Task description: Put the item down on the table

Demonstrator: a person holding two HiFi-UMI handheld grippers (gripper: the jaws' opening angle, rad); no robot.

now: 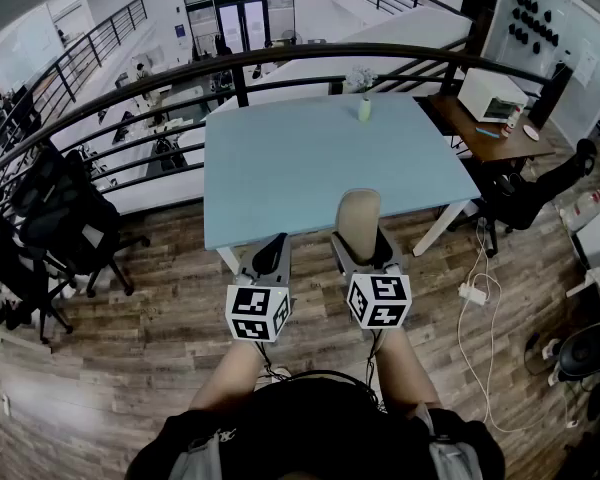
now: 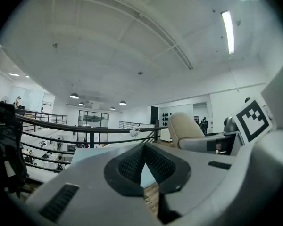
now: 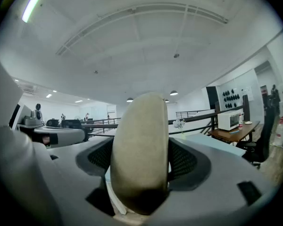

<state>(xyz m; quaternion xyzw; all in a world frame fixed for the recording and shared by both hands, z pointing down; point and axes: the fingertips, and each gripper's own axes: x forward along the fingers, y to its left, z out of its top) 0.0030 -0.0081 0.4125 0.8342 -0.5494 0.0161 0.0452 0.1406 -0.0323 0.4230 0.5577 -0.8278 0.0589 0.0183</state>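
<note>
Jaws of your right gripper clamped wide on the beige oval item, held upright at the near edge of the pale blue table, jaws of your left gripper pressed together, empty, just beside.

Table top open near and mid; vase stands at far edge, railing just behind

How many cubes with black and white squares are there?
2. One cube sits on the left gripper. The other cube sits on the right gripper, which holds the beige item. None looks hidden.
</note>
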